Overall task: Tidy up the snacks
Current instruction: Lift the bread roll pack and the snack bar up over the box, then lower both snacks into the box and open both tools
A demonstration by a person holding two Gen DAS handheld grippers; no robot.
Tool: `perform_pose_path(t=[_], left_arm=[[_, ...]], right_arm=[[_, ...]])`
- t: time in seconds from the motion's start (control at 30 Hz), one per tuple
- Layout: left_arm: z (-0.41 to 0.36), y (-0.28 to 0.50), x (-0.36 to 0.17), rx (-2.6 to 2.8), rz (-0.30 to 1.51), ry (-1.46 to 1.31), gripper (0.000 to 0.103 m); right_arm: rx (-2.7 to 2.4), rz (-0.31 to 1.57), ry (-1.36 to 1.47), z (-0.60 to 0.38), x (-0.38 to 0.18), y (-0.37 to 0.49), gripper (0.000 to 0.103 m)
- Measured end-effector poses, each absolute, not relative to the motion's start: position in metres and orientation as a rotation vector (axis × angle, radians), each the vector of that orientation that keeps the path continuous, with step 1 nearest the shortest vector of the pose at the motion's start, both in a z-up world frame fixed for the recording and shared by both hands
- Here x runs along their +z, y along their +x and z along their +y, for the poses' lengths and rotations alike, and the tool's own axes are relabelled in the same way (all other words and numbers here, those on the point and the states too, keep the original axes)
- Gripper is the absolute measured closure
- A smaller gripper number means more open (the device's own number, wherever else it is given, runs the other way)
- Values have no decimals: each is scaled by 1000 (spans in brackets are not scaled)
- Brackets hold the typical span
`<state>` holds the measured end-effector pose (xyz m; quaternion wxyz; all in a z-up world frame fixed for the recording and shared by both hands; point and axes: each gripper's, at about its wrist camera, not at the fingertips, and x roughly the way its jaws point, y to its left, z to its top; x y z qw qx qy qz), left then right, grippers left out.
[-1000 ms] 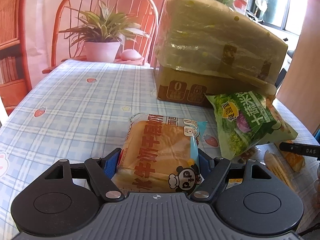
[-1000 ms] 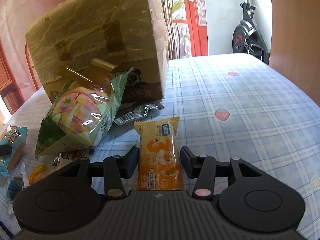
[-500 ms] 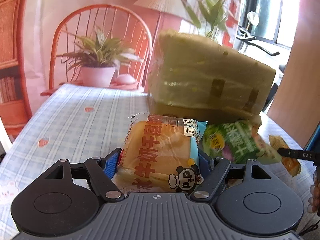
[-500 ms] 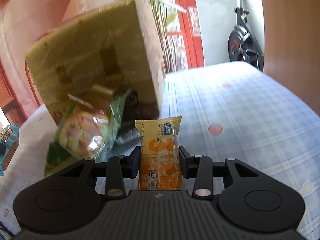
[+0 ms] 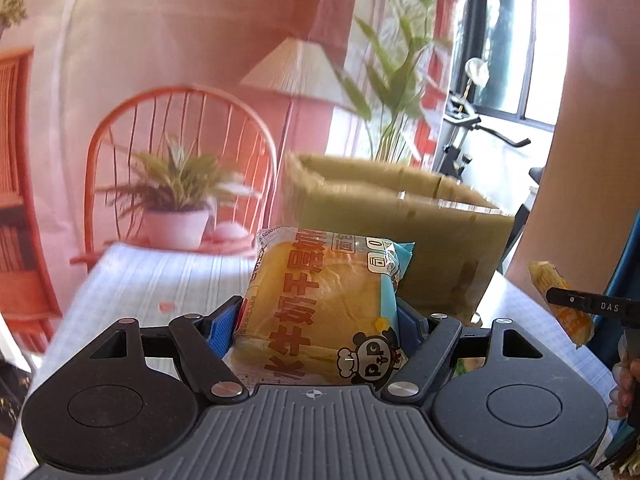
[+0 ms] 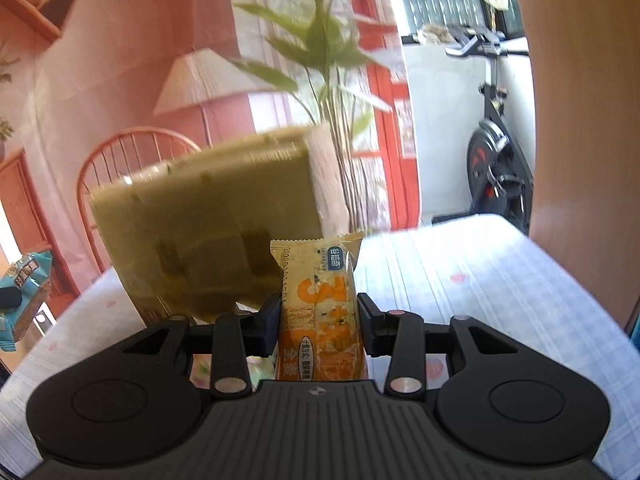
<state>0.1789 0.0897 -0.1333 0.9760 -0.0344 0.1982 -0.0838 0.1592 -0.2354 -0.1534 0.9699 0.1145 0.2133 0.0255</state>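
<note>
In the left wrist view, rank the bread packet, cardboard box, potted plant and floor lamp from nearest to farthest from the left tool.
1. Bread packet: gripped in the left tool.
2. Cardboard box: just behind, to the right.
3. Potted plant: past the table's far edge, left.
4. Floor lamp: farthest, behind the box.

The left gripper pointed a little downward, and its blue pads squeezed a bread pack from both sides. The right gripper pointed a little down too (its jaws had just been closing) and pinched a thin orange snack bar between its black pads.
</note>
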Motion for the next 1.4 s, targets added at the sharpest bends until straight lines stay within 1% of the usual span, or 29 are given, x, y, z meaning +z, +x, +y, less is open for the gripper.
perform_pose_path(t=[0.33,0.57,0.67,0.8,1.0,1.2,1.4], left_arm=[[82,200,-64,-211,357,-36,24],[56,255,-25,-222,348,-28,24],[45,290,-17,-223,359,-44,24],[28,345,-21,-229,406,-86,24],[7,406,-46,-213,497,-43,24],[0,433,-67,-210,557,-16,24],[-2,451,-80,-239,620,-20,23]], right_arm=[[134,335,197,-223,-78,181,62],[178,300,88,-202,-37,229,62],[179,302,92,-197,-28,260,62],[158,328,128,-196,-31,305,62],[150,417,165,-198,-63,355,62],[156,463,186,-201,-91,378,62],[167,473,193,-201,-100,382,61]])
